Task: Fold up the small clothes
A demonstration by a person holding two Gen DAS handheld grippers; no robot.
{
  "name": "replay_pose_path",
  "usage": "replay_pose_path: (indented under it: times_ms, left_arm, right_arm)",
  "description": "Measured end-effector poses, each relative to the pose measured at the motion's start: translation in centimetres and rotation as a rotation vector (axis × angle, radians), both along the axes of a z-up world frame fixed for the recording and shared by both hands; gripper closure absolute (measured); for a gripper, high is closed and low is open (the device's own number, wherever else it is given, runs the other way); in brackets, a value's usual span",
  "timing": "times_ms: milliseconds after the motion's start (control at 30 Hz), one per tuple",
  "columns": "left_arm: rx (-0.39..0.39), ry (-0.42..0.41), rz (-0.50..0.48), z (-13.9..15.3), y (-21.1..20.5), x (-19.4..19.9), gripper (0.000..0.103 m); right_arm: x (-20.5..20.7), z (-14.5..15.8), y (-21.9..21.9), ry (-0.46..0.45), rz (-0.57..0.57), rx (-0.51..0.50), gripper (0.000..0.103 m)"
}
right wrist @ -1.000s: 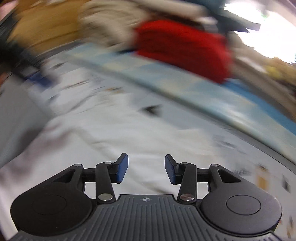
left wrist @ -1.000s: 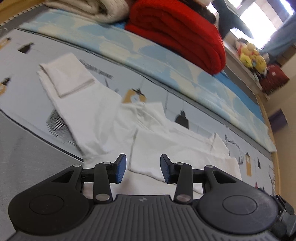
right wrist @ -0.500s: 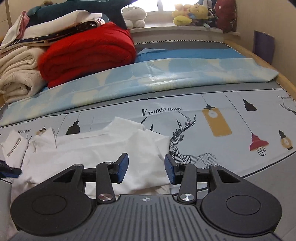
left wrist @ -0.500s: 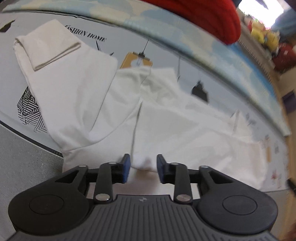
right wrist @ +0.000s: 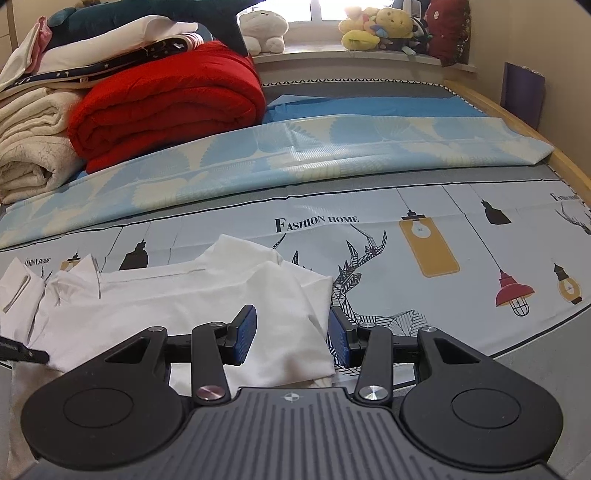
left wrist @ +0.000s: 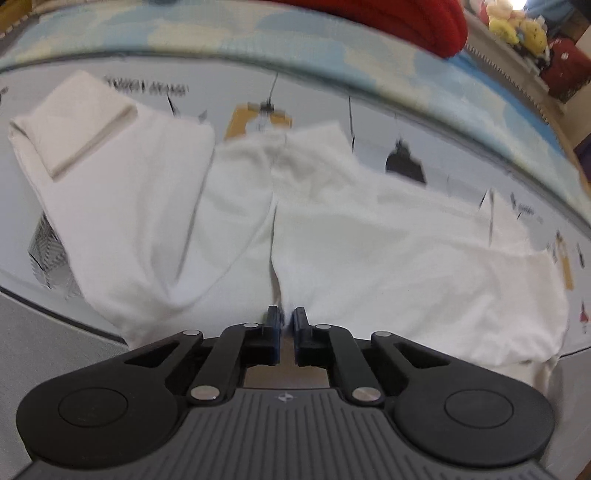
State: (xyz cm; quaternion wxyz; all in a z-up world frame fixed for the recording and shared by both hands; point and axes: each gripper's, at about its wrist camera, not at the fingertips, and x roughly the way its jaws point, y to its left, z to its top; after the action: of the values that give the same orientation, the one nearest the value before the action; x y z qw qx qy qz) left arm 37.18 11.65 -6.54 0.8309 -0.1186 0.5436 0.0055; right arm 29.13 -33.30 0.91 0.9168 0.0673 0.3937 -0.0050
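A white garment (left wrist: pixel 332 236) lies spread and partly folded on the printed bed sheet (left wrist: pixel 406 166). My left gripper (left wrist: pixel 287 319) is shut on the near edge of the white garment, at a fold seam. In the right wrist view the same garment (right wrist: pixel 207 295) lies at the lower left. My right gripper (right wrist: pixel 291 330) is open, with the garment's right corner between its blue pads (right wrist: pixel 244 328). The left gripper's tip (right wrist: pixel 22 352) shows at the far left edge.
A red folded blanket (right wrist: pixel 166 107) and cream towels (right wrist: pixel 33 144) are stacked at the back left, with a light blue patterned sheet (right wrist: pixel 332 147) in front. Plush toys (right wrist: pixel 373 27) sit on the windowsill. The bed's wooden edge (right wrist: pixel 569 166) runs along the right.
My left gripper has moved forward and closed on the garment's near edge. My right gripper has swung round to the garment's right corner and stays open.
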Motion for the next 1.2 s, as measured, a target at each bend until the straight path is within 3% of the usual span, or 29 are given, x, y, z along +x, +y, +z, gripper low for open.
replay_pose_path:
  times_ms: [133, 233, 400, 500, 667, 833, 933, 1067, 1167, 1200]
  left_arm:
    - [0.022, -0.111, 0.026, 4.0, 0.7, -0.4, 0.096]
    - [0.062, -0.096, 0.076, 5.3, 1.8, -0.8, 0.096]
    - [0.105, 0.062, 0.047, 3.5, 3.3, -0.6, 0.092]
    - [0.162, 0.011, 0.067, 4.4, 3.7, -0.9, 0.091]
    - [0.104, -0.015, 0.068, 4.9, 4.1, -1.0, 0.09]
    - [0.11, -0.014, 0.037, 4.6, 3.6, -1.0, 0.09]
    - [0.108, -0.006, 0.031, 4.3, 3.8, -1.1, 0.09]
    - [0.102, -0.009, 0.029, 4.4, 4.3, -1.1, 0.09]
    - [0.099, -0.011, 0.034, 4.4, 4.6, -1.0, 0.09]
    - [0.097, -0.01, 0.035, 4.4, 4.6, -1.0, 0.09]
  right_arm:
    - [0.3, -0.1, 0.3, 0.002, -0.007, -0.009, 0.058]
    - [0.5, -0.3, 0.5, 0.01, -0.019, -0.02, 0.058]
    - [0.9, -0.8, 0.8, 0.03, -0.042, -0.042, 0.058]
    - [1.5, -1.3, 0.7, 0.057, -0.067, -0.039, 0.058]
    - [2.8, -2.9, 0.7, 0.118, -0.077, -0.011, 0.058]
    - [4.2, -6.1, 1.0, 0.239, -0.073, 0.02, 0.054]
    - [4.9, -8.6, 0.7, 0.301, -0.098, 0.025, 0.047]
    - [5.1, -10.9, 0.1, 0.342, -0.11, 0.072, 0.045]
    - [5.0, -10.8, 0.1, 0.32, -0.075, 0.102, 0.08]
    - [5.0, -10.7, 0.2, 0.313, -0.064, 0.111, 0.087]
